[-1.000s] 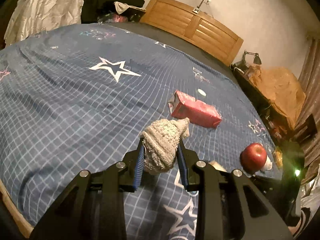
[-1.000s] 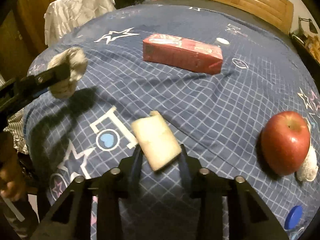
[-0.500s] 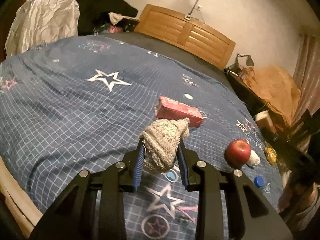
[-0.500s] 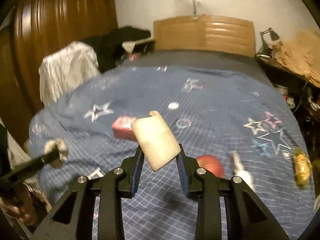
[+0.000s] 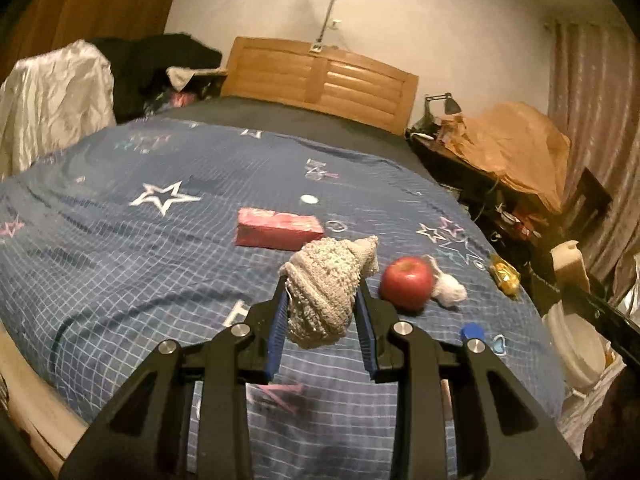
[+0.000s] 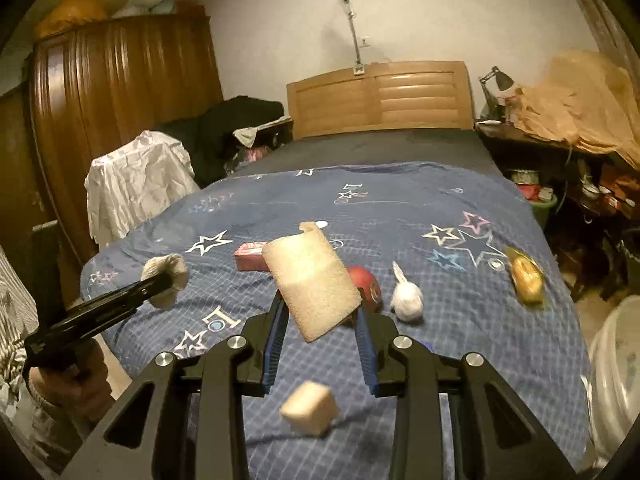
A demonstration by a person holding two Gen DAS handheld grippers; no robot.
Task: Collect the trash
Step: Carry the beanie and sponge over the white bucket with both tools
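Knitted wad [image 5: 325, 288] clamped in left gripper [image 5: 323, 305] jaws | right gripper [image 6: 320, 312] jaws grip beige sponge [image 6: 313, 280]

The bed cover [image 5: 120, 264] is blue with a fine white grid and scattered stars — white, pink and pale blue. On it lie a pink-red carton [image 5: 278, 229], a red apple [image 5: 406, 282], a white wad [image 5: 450, 290], a yellow wrapper [image 5: 505, 276] and a blue cap [image 5: 472, 331]. The headboard [image 5: 320, 84] is light wood; each claw is black with blue pads [image 5: 276, 330] — one holds a beige knitted rag [image 5: 326, 288], the other a tan sponge [image 6: 312, 280].
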